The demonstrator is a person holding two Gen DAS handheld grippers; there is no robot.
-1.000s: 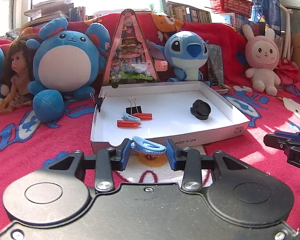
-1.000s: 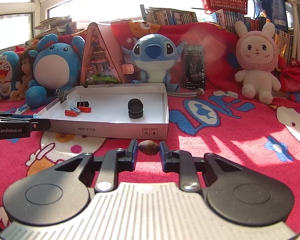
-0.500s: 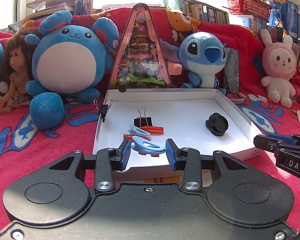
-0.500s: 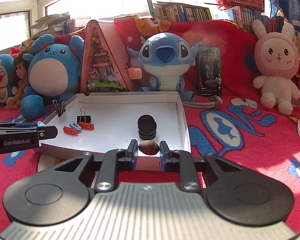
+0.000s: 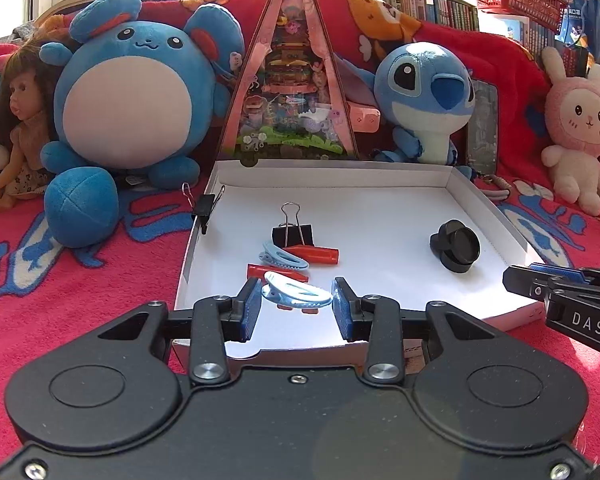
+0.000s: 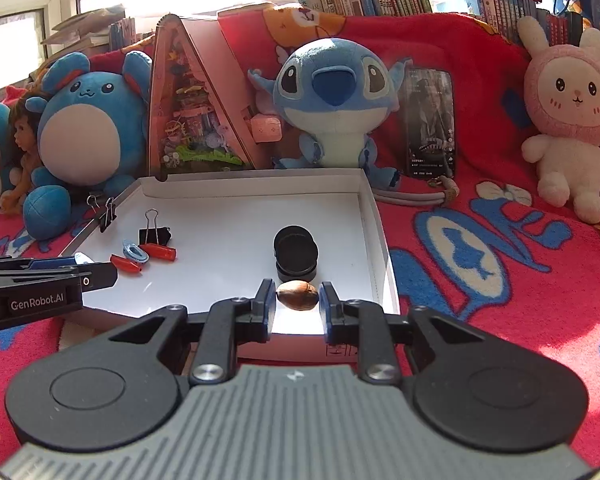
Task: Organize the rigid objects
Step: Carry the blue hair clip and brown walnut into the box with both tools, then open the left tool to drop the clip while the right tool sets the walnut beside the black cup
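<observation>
Honestly, left gripper [image 5: 296,303] is pinching a blue clip [image 5: 296,294], right gripper [image 6: 298,304] is clamping a brown nut [image 6: 298,295]; dropped early over the white box [image 6: 374,216], that nut's probably rolling.

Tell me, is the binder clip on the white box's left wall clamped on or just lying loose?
Clamped on. The binder clip straddles the left wall of the white box, its wire handles sticking up.
</observation>
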